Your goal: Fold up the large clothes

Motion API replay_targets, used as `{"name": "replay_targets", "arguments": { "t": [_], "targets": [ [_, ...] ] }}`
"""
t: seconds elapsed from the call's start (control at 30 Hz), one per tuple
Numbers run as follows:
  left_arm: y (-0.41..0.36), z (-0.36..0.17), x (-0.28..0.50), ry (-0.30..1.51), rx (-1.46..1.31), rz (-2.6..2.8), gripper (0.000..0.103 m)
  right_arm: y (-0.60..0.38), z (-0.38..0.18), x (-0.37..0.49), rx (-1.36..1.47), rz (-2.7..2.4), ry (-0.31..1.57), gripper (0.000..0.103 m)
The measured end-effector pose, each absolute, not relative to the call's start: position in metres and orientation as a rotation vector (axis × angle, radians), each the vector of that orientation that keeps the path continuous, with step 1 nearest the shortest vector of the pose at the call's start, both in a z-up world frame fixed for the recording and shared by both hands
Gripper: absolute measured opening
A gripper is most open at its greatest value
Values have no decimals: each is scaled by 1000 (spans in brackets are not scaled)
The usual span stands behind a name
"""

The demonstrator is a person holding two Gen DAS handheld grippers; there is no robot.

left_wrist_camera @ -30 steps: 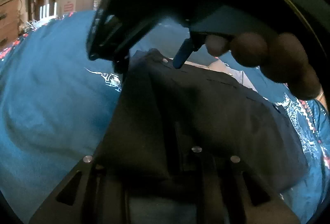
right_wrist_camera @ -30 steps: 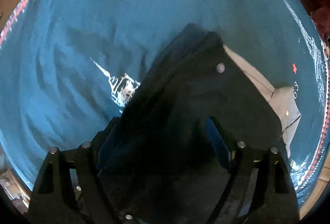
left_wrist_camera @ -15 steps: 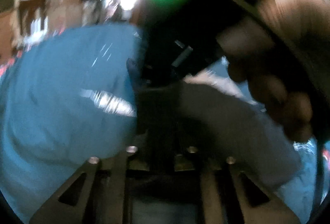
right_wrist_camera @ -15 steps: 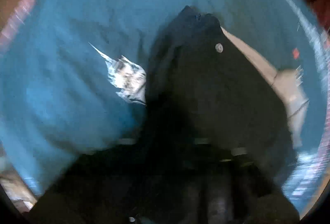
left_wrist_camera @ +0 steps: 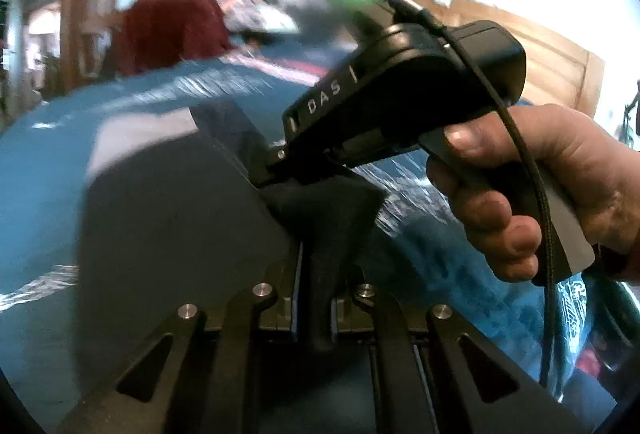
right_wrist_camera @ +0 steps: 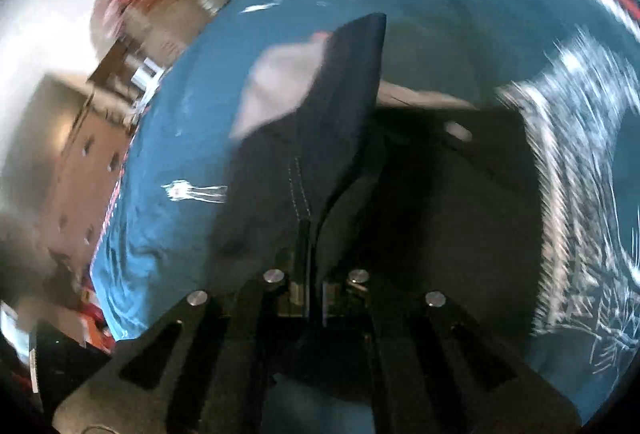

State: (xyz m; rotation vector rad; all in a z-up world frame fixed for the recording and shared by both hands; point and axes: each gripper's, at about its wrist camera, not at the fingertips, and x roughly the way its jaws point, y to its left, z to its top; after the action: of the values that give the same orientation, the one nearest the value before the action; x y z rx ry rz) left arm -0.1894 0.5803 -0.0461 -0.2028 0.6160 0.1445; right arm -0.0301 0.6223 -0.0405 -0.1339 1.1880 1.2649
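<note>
A dark garment [left_wrist_camera: 180,214] with a pale inner lining [right_wrist_camera: 280,90] lies on a blue patterned bedspread [left_wrist_camera: 48,170], one edge lifted. At the bottom of the left wrist view my left gripper [left_wrist_camera: 316,274] is shut on a fold of the dark cloth. A hand [left_wrist_camera: 540,186] holds my right gripper [left_wrist_camera: 274,170] just ahead, its tips clamped on the same raised edge. In the right wrist view the right gripper [right_wrist_camera: 312,266] is shut on the garment [right_wrist_camera: 328,122], which rises as a folded flap in front of it. Both views are blurred.
The bedspread [right_wrist_camera: 180,154] spreads wide around the garment. A dark red cloth [left_wrist_camera: 168,30] and piled items sit beyond the bed. Wooden panelling [left_wrist_camera: 552,66] stands at the back right, and a wooden chest of drawers [right_wrist_camera: 80,162] is beside the bed.
The right jaws went from wide open around the cloth to shut on it. Both grippers then swung sideways and rolled, raising the garment's edge; the room now shows behind the bed.
</note>
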Motion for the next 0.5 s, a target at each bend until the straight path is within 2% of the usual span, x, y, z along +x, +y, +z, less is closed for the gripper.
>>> {"name": "replay_targets", "arguments": {
  "t": [0.27,0.37,0.5],
  "targets": [
    [553,-79,-120,747,-173,76,12,584,-76,26,23,1242,1281,2],
    [555,-108,-99,836,-169,79,24,581,-90,42,23,1217,1321,2],
    [557,-95,-114,863,-160,65,28,580,-95,46,34,1216,1338,3]
  ]
}}
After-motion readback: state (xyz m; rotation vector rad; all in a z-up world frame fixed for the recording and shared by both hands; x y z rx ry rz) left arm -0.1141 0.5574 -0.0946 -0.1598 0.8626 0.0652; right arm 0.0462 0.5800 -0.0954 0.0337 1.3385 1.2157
